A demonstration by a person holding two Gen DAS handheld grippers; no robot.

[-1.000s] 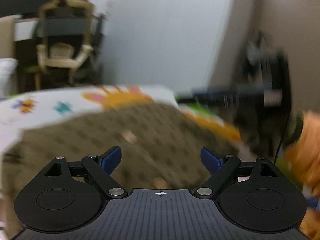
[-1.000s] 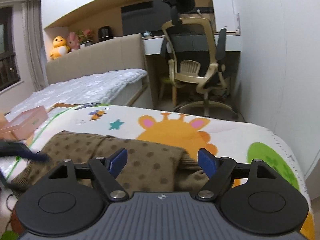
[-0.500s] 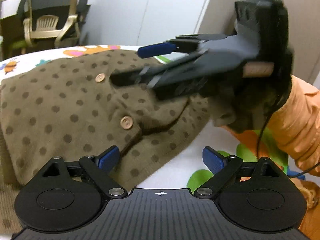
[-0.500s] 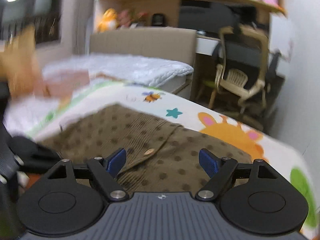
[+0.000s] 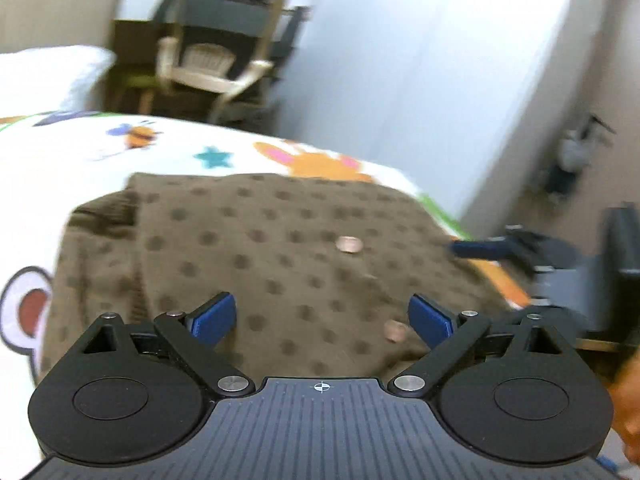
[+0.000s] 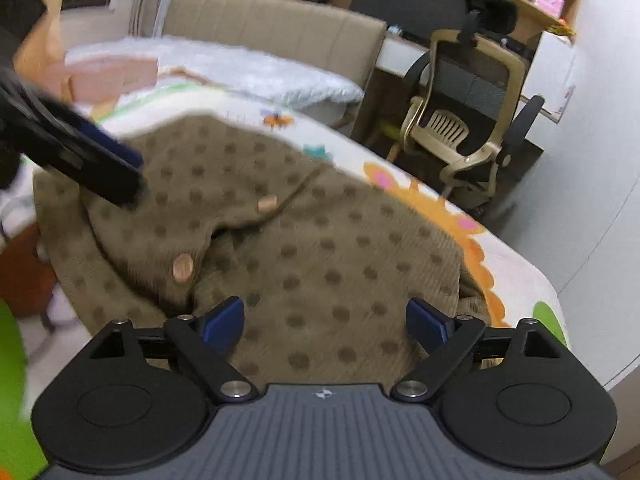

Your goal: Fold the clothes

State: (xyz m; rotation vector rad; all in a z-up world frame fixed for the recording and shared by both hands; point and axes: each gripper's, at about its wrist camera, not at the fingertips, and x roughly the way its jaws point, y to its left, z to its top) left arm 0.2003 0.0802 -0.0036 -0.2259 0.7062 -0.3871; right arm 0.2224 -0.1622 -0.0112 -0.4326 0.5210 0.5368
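A brown dotted cardigan with round tan buttons lies partly folded on a cartoon-print blanket. My left gripper hovers over its near part, jaws opening, with nothing pinched between the blue pads. At the right edge of the left wrist view the right gripper's blue finger reaches the cardigan's side. In the right wrist view the cardigan fills the middle, and my right gripper stands over its near hem, jaws opening and holding nothing. The left gripper's finger shows blurred at the upper left.
Beyond the blanket's far edge stands a beige office chair at a desk. A bed with a white quilt and a padded headboard is at the back left, with a pink box near it. A white wall runs along the right.
The right gripper, which crossed above the cardigan half a second ago, now sits at the right edge of the left wrist view. Both views have swung and rolled. Both jaws stand slightly wider.
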